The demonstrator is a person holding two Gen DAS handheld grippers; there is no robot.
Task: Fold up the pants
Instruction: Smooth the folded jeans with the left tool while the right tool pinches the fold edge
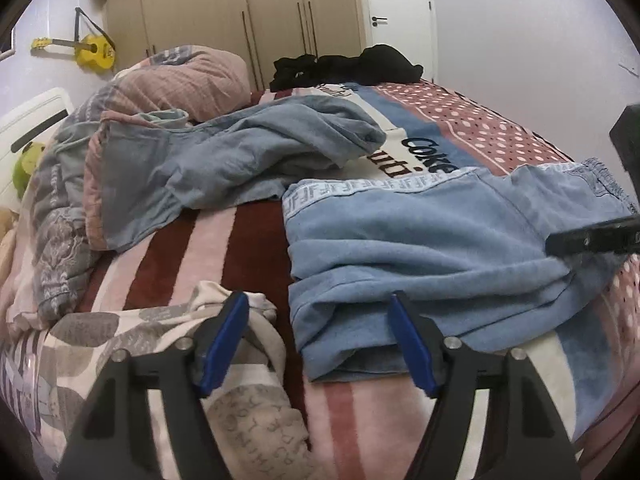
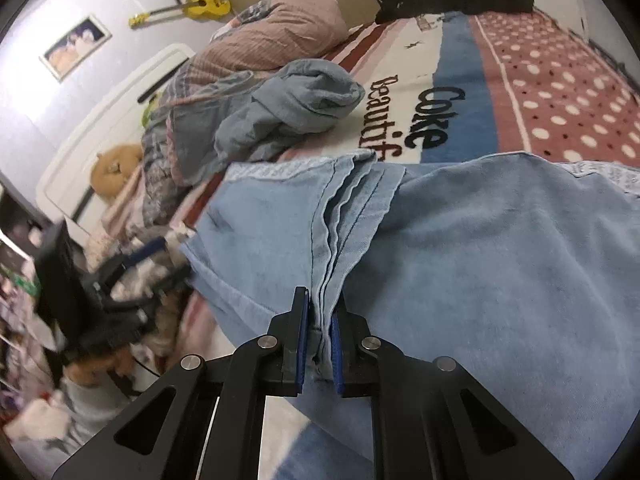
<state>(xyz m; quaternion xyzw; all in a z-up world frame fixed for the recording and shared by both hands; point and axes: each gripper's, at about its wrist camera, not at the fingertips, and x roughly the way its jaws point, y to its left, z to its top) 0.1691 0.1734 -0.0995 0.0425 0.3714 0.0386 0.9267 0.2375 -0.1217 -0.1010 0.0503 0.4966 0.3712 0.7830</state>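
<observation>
Light blue denim pants [image 1: 420, 248] lie partly folded on the bed, with a white patterned side stripe along their far edge. My left gripper [image 1: 320, 320] is open and empty, hovering just before the pants' near left edge. My right gripper [image 2: 320, 320] is shut on a bunched layered edge of the pants [image 2: 480, 272] and holds it up. The right gripper's black body [image 1: 592, 238] shows at the right in the left wrist view. The left gripper [image 2: 132, 276] shows blurred at the left in the right wrist view.
The bed blanket [image 1: 460, 120] has stripes, dots and "Coke" lettering. A crumpled grey-blue garment [image 1: 240, 160] and a pink quilt [image 1: 188, 76] lie at the far left. Black clothes [image 1: 348, 66] sit at the far end. A patterned cloth [image 1: 240, 360] lies under my left gripper.
</observation>
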